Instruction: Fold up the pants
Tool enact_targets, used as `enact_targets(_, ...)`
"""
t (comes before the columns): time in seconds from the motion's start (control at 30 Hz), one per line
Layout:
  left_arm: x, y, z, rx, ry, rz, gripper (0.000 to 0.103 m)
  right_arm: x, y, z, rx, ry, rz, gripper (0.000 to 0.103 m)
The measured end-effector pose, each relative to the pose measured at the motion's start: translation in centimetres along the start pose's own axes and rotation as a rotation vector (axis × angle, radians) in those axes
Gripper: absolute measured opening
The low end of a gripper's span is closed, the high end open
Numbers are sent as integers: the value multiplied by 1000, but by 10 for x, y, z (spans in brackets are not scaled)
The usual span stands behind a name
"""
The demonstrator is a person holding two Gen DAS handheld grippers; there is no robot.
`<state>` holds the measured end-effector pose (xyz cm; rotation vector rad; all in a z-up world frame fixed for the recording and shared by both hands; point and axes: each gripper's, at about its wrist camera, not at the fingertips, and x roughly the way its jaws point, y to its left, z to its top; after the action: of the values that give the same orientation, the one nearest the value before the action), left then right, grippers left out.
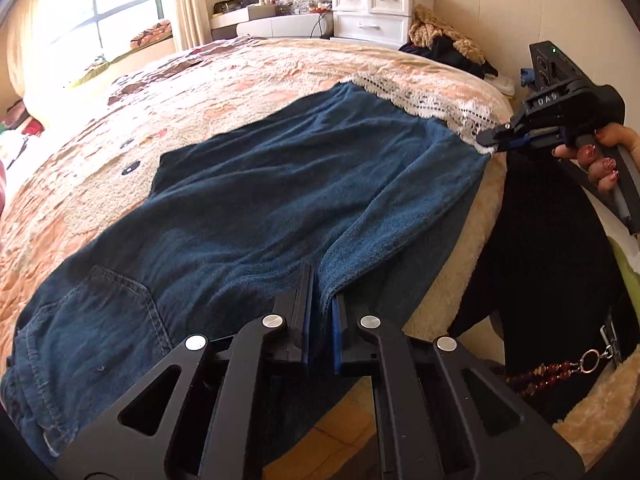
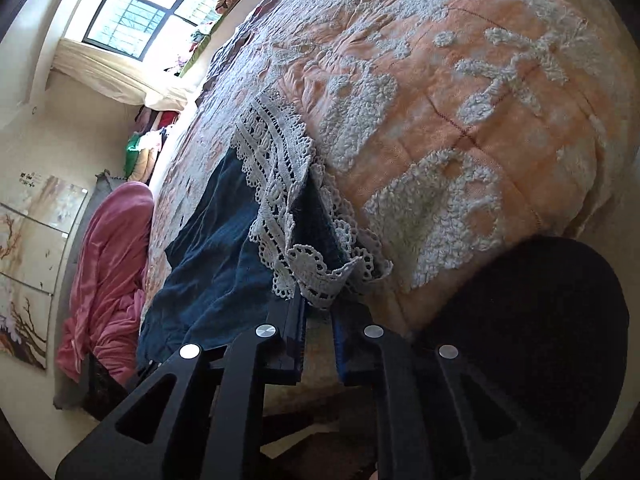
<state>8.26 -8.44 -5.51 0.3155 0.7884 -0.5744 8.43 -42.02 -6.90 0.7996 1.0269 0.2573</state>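
Note:
Dark blue pants (image 1: 248, 208) with white lace hems (image 1: 424, 100) lie spread on the bed, waist and back pocket at the lower left. My left gripper (image 1: 322, 292) is shut on a fold of the pants at the near edge. My right gripper (image 1: 494, 138) is seen at the right in the left wrist view, shut on the lace hem at the bed's edge. In the right wrist view my right gripper (image 2: 318, 304) pinches the lace hem (image 2: 308, 268), and the blue pants (image 2: 216, 256) stretch away to the left.
The bed has a peach and white quilt (image 1: 248, 76) (image 2: 460, 120). White drawers (image 1: 372, 12) and a cluttered desk stand at the far wall. A pile of clothes (image 1: 444, 44) lies at the far right corner. A pink blanket (image 2: 108, 272) hangs beyond the bed.

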Motion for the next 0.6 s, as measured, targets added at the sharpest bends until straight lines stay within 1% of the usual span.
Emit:
enact_targets(0.07, 1, 1, -2, -1, 0, -2, 2, -2, 1, 0, -10, 8, -4, 13)
enact_targets(0.17, 1, 3, -4, -10, 1, -7, 3, -13, 3, 4, -33, -6, -13, 22)
enact_targets(0.2, 0, 2, -5, -11, 1, -5, 3, -18, 6, 5, -46, -20, -22, 29)
enact_targets(0.23, -1, 1, -6, -10, 2, -3, 4, -22, 10, 6, -60, -30, -34, 41)
enact_targets(0.27, -2, 0, -8, -9, 1, -1, 4, -27, 12, 6, -75, -47, -57, 46)
enact_targets(0.33, -4, -1, -10, -11, 1, -1, 4, -40, 16, 5, -110, -90, -96, 47)
enact_targets(0.43, -9, -4, -12, -12, -2, 2, 4, -55, 24, 2, -146, -140, -96, 47)
enact_targets(0.5, -13, -4, -13, -18, -2, 0, 5, -57, 35, 0, -204, -143, -94, 47)
enact_targets(0.53, -18, -4, -14, -26, -9, -10, 7, -56, 42, -2, -237, -141, -97, 47)
enact_targets(0.6, -31, 0, -17, -57, -23, -19, 15, -49, 59, -5, -315, -123, -96, 48)
